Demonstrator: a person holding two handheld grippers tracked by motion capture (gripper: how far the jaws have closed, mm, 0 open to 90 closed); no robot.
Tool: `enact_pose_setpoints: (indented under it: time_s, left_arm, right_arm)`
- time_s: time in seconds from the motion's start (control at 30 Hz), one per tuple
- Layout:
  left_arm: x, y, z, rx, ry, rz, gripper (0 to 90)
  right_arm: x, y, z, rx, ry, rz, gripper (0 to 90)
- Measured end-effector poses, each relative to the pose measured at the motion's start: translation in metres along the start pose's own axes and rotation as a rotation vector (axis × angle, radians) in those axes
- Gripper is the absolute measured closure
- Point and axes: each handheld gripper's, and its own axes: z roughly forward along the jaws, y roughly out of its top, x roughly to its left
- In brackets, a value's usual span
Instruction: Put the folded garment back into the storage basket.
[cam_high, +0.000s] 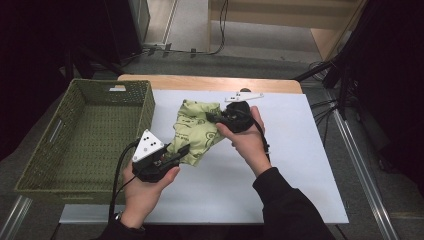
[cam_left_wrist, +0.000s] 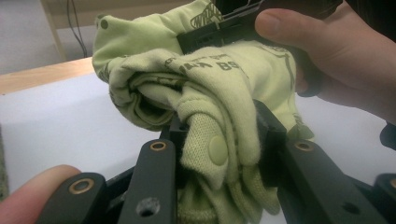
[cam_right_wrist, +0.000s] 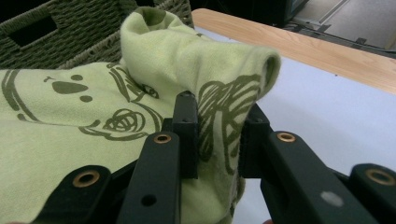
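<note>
Where the high view looks down, we note the green cloth bunched on the white table beside the basket, its long axis running from near-left to far-right. Left gripper clamps its near end, right gripper its far end. In the left gripper view, the cloth's snap-button fold sits pinched. In the right gripper view, the jaws pinch a printed fold.

A white sheet covers most of the table, leaving a strip of bare wood along the far edge. At the left side stands a green woven basket with slotted handles (part of it seems to overhang the sheet's left edge). A light green printed garment sits just right of the basket; whether it touches the sheet cannot be told.
</note>
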Motion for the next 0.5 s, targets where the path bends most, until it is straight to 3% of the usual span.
enact_pose_setpoints:
  time_s: [0.5]
  left_arm:
    - [0.02, 0.003, -0.021, -0.012, 0.049, -0.014, 66.1]
  right_arm:
    - [0.02, 0.02, 0.019, 0.005, 0.025, -0.03, 71.9]
